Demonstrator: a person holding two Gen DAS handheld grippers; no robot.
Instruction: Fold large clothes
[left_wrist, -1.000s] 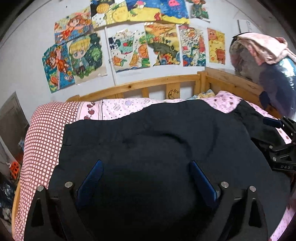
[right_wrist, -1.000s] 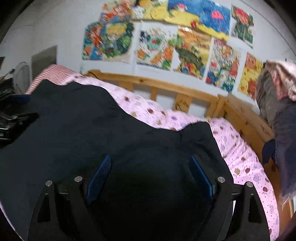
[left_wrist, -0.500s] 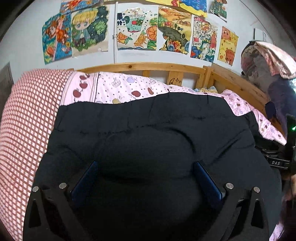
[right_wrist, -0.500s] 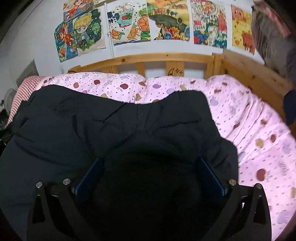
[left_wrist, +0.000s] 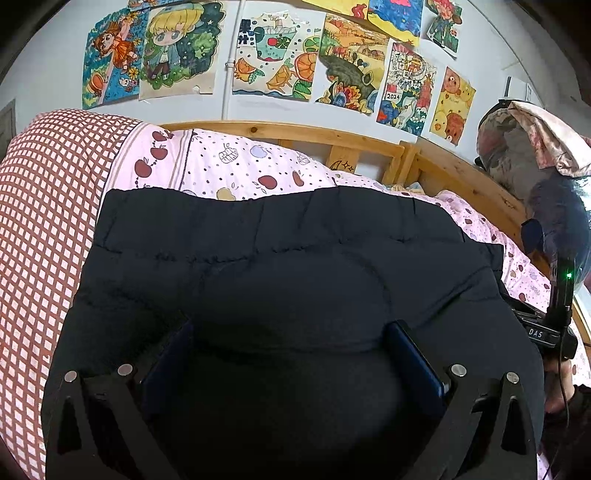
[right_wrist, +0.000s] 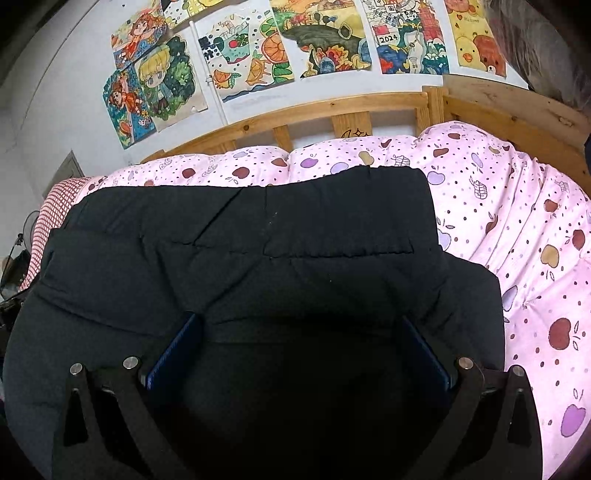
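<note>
1 black garment (left_wrist: 280, 258) (doubled over) on 1 pink quilt (right_wrist: 517, 206), 2 grippers, left (left_wrist: 291, 354) and right (right_wrist: 299, 343), both splayed wide.

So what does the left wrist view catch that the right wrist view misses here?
Only the left wrist view shows the red checked bedding broadly, the right gripper at its edge, and a bundle of clothes beyond the bed rail. Only the right wrist view shows the wide stretch of pink apple-print quilt right of the garment. Both show the black padded garment under open fingers, the wooden bed rail and the wall drawings.
</note>
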